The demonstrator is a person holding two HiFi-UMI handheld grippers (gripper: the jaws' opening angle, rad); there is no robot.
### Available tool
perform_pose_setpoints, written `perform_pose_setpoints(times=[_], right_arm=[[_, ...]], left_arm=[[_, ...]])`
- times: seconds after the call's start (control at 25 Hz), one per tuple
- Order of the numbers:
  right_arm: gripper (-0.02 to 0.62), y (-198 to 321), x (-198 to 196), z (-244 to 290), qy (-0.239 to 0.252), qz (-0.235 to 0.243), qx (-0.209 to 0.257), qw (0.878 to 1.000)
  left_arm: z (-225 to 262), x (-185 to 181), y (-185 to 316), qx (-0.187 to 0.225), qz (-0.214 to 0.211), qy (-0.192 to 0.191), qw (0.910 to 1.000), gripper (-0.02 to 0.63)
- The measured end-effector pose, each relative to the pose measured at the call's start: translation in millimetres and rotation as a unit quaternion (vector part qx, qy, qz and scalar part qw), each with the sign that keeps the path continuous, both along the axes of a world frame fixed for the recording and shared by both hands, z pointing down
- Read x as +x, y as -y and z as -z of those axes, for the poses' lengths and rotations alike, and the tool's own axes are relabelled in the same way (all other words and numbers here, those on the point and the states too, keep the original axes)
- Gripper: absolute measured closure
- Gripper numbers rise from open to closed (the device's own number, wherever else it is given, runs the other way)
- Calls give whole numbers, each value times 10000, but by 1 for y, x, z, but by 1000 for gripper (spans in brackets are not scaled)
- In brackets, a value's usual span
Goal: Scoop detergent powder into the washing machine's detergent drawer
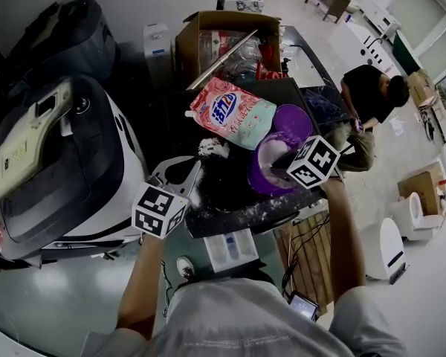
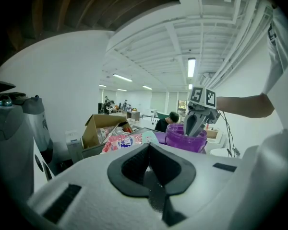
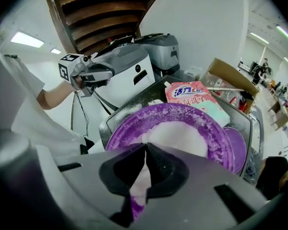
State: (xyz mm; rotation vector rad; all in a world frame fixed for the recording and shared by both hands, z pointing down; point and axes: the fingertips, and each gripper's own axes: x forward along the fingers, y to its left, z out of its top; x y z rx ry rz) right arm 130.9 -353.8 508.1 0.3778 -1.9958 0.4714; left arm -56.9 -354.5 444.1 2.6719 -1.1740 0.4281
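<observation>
A purple tub (image 1: 262,177) of white powder (image 3: 175,138) stands on the black table (image 1: 223,199), with its purple lid (image 1: 292,121) behind it. A pink detergent bag (image 1: 230,114) lies flat beside the lid. My right gripper (image 1: 279,166) dips into the tub. Its jaws are shut on a thin pale purple piece, seemingly the scoop's handle (image 3: 134,195); the scoop's bowl is hidden. My left gripper (image 1: 187,171) hovers shut and empty over the table's left edge, next to the washing machine (image 1: 59,162). A white drawer (image 1: 230,248) with a blue insert sits below the table's near edge.
Spilled powder (image 1: 208,147) dusts the table. A cardboard box (image 1: 223,43) of clutter stands behind the bag, and a second machine (image 1: 67,36) is at the far left. A person (image 1: 368,95) crouches on the floor to the right. Cables hang by the wooden crate (image 1: 312,259).
</observation>
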Motion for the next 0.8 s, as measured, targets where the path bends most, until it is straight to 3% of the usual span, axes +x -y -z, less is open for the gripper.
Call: perform_pose_setpoints(times=[0.36,0.8], right_arm=[[583,-3,-11,12,567,-330,-209,9976],[584,-3,-5,37,1402,-1107,55,9839]], left_arm=[[4,-10,-2,23,-103,-10,9999,597],[7,-6,-7,42,-228,-91,9997,597]])
